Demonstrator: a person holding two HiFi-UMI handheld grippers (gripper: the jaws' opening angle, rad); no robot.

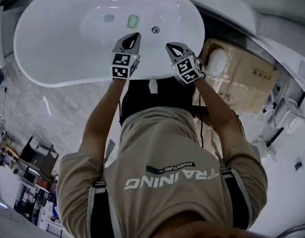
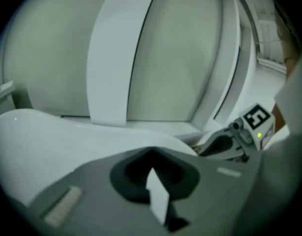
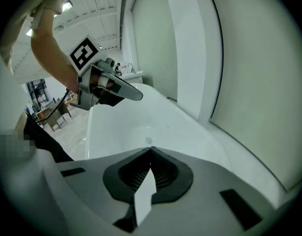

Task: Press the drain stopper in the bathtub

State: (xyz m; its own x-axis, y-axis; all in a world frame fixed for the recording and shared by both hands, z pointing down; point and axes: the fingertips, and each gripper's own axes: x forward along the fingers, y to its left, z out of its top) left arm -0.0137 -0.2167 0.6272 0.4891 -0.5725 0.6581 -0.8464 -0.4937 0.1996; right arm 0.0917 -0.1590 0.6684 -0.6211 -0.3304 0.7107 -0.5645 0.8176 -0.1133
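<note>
A white oval bathtub (image 1: 48, 68) fills the top of the head view. On its floor near my side sits a small round chrome drain stopper (image 1: 155, 29), also seen as a faint grey spot (image 3: 149, 140) in the right gripper view. A grey disc (image 1: 109, 18) and a green rectangular patch (image 1: 133, 21) lie farther in. My left gripper (image 1: 138, 34) (image 2: 151, 151) is shut and empty, over the near rim to the stopper's left. My right gripper (image 1: 168, 45) (image 3: 151, 149) is also shut and empty, just right of the stopper and above it. Neither touches it.
A cardboard box (image 1: 246, 76) with a white object (image 1: 217, 61) on it stands right of the tub. Grey marble floor (image 1: 38, 113) lies to the left, with dark furniture (image 1: 35, 160) at the lower left. White curved wall panels (image 2: 116, 58) rise behind the tub.
</note>
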